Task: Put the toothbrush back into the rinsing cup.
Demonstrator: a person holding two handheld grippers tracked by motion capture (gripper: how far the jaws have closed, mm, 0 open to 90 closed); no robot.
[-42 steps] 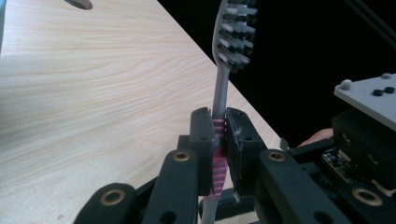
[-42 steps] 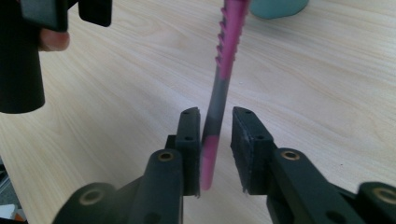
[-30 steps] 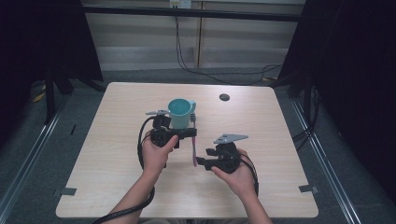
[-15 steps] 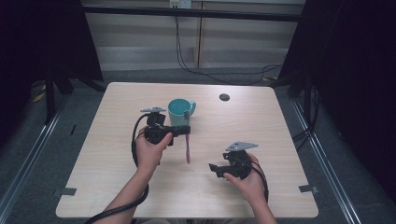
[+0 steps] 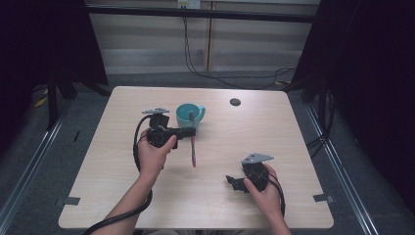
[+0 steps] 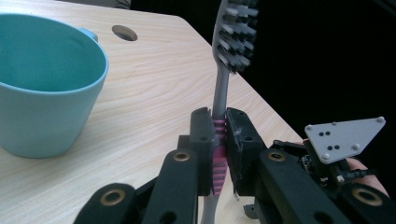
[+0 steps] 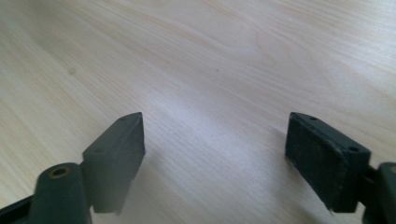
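One teal mug (image 5: pixel 190 115) on the wooden table (image 5: pixel 293 127); just beside it, the left gripper (image 5: pixel 192 132) clamps one ribbed pink-grey toothbrush (image 5: pixel 193 149); the right gripper (image 5: pixel 230 182), jaws just widened, holds nothing

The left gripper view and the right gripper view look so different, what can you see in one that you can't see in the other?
In the left gripper view: the left hand-held gripper clamped on a toothbrush with its bristles up, a teal cup beside it, and a round hole in the tabletop. In the right gripper view: the right hand-held gripper with jaws wide apart, which have just been opening, and nothing between them. Both show the light wooden table.
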